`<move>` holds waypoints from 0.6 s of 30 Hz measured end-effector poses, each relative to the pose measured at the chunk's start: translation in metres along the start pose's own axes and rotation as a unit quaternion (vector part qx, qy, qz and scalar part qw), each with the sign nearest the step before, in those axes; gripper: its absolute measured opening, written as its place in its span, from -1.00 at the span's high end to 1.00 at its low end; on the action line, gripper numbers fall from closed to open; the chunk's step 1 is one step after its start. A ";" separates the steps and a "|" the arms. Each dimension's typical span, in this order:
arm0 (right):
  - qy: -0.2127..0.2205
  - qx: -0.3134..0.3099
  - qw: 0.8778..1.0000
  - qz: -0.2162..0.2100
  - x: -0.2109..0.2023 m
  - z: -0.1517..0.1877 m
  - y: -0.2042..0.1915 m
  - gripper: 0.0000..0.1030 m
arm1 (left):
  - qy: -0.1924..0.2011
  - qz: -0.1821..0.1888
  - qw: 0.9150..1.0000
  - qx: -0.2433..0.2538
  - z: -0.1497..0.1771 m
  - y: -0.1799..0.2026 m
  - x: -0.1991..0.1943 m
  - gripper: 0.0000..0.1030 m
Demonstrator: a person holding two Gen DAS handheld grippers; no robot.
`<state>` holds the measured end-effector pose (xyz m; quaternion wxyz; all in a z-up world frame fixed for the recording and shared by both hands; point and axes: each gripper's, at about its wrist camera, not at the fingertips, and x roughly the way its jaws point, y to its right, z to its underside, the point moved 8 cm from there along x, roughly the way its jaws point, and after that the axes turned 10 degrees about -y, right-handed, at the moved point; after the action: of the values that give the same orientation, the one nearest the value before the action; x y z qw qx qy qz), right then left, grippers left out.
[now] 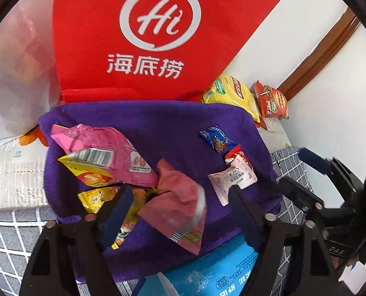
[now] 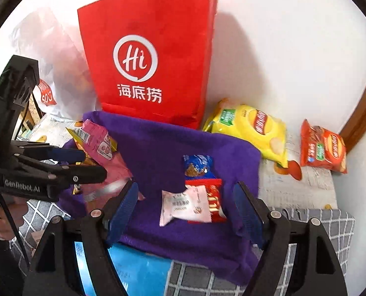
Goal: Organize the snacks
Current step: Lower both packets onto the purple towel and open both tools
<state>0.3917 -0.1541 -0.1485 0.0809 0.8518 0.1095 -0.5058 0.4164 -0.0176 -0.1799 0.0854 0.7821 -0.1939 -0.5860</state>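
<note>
A purple towel (image 1: 173, 123) (image 2: 173, 143) holds several snack packets. My left gripper (image 1: 180, 209) is open above its near left part, and a crumpled pink packet (image 1: 183, 197) lies loose between the fingers. Beyond it lie a bigger pink packet (image 1: 104, 148) and yellow packets (image 1: 89, 172). My right gripper (image 2: 185, 209) is open over a white-pink packet (image 2: 180, 203) and a red packet (image 2: 216, 201), touching neither. A small blue candy packet (image 2: 197, 165) lies just beyond them. The left gripper (image 2: 84, 164) also shows at the left of the right wrist view.
A red paper bag (image 2: 146, 56) stands against the wall behind the towel, with a white plastic bag (image 2: 47, 49) to its left. A yellow chip bag (image 2: 252, 128) and a red chip bag (image 2: 323, 148) lie at the right. A blue pack (image 1: 207, 271) lies at the towel's near edge.
</note>
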 end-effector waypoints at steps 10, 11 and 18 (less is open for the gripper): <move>0.017 0.045 0.999 -0.006 -0.043 0.029 0.008 -0.53 | 0.027 0.002 0.999 0.026 0.008 0.022 -0.039 -0.55; 0.020 0.049 0.999 -0.009 -0.049 0.033 0.006 -0.53 | 0.032 -0.001 0.999 0.031 0.010 0.026 -0.047 -0.55; 0.039 0.064 0.997 -0.001 -0.083 0.056 -0.003 -0.53 | 0.075 -0.017 0.996 0.044 0.027 0.037 -0.093 -0.55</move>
<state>0.3051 -0.1735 -0.1016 0.0214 0.8743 0.0811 -0.4781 0.3606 -0.0112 -0.0922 0.0548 0.8301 -0.1993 -0.5178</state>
